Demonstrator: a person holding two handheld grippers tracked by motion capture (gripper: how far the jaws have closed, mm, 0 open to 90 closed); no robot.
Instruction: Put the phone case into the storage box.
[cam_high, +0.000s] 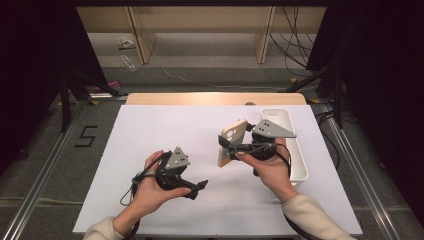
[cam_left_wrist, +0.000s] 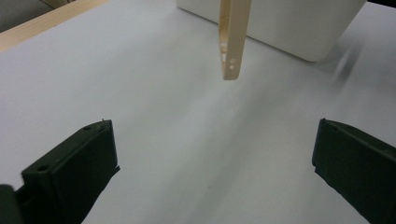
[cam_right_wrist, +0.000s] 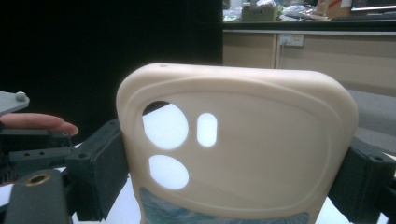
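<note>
Right gripper (cam_high: 231, 148) raised above the right half of the bench (cam_high: 150, 150), clamped on a cream phone case (cam_high: 231, 142) across its width. Case held upright and clear of the surface, just inside the white tray (cam_high: 300, 165) along the bench's right edge. In the right gripper view, black fingers (cam_right_wrist: 100, 172) pressed against both side edges of the case (cam_right_wrist: 243, 149), camera cut-outs at its upper left, a patterned strip along its lower edge. Fingertip of the right hand (cam_high: 267, 170) resting beside the left finger there.

Left gripper (cam_high: 197, 187) held low near the bench's near edge, left of centre, well apart from the case. Fingers (cam_left_wrist: 79, 168) spread wide, nothing between them, bare white surface under them. Left hand (cam_high: 150, 187) wrapped round the gripper's body, cable trailing toward the near edge. From the left gripper view, case (cam_left_wrist: 232, 42) seen edge-on, hanging above the bench in front of the tray's rounded corner (cam_left_wrist: 299, 32). Light wooden strip (cam_high: 215, 98) along the far edge.
</note>
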